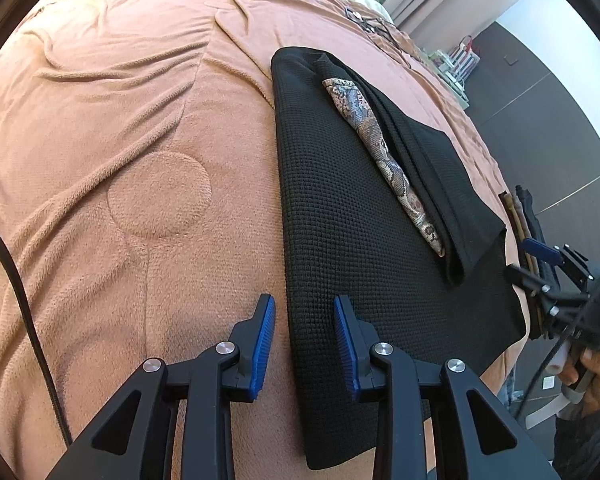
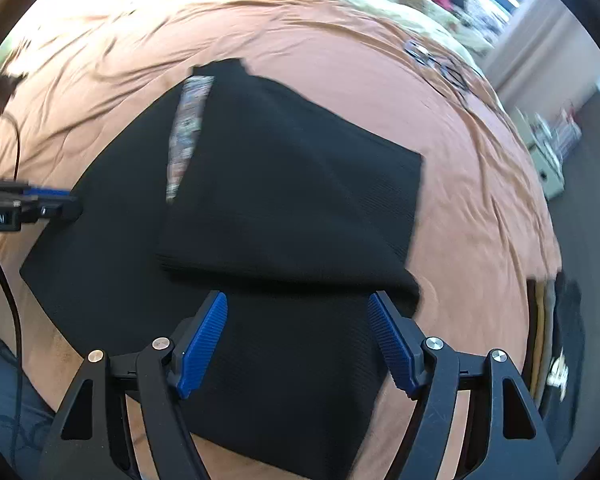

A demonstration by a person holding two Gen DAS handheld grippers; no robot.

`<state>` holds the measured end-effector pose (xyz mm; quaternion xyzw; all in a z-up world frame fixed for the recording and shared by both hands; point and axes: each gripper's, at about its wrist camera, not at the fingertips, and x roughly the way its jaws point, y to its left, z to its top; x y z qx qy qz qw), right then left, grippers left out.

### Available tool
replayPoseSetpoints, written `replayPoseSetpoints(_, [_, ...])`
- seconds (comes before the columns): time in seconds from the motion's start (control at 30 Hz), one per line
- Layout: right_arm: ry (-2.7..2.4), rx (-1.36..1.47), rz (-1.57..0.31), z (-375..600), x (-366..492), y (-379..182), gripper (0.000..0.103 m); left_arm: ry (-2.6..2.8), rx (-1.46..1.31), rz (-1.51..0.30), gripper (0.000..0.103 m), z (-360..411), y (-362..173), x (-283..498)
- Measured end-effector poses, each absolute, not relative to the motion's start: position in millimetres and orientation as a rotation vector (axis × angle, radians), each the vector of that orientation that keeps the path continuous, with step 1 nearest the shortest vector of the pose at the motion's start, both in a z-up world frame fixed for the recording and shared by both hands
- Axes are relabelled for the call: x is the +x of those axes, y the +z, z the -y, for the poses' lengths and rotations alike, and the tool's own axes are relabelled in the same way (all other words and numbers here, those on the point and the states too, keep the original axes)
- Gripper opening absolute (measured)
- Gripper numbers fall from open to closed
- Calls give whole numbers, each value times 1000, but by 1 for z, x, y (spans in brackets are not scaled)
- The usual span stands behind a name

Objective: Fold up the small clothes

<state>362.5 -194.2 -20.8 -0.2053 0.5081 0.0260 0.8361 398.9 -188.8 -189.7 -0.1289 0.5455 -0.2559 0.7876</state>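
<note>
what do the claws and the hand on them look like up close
Both the left claw and the right claw have black angular frames with silver pivot screws and ribbed blue pads. A black cable trails beside the left one, whose side carries white lettering. The hand wears a dark sleeve.

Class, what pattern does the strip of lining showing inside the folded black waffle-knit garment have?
A grey, pink and brown paisley-like print on the lining strip, clearest in the left wrist view.

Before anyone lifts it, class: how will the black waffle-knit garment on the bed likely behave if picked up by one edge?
The black garment would probably go floppy: its folded flap already drapes softly. The layers would likely slide apart, exposing more patterned lining. Its textured knit should grip the blanket rather than slip.
</note>
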Motion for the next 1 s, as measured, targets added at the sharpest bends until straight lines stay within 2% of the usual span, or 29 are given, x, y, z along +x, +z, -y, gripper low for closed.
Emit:
replayPoseSetpoints(0.23, [77,-537,-1104,169,387,-53,74,-548,-256,-1175,31,191,-189,397])
replayPoseSetpoints(1.0, [-76,-80,-1080,276,486,-65,75,-534,-241,-1177,30,198,-191,395])
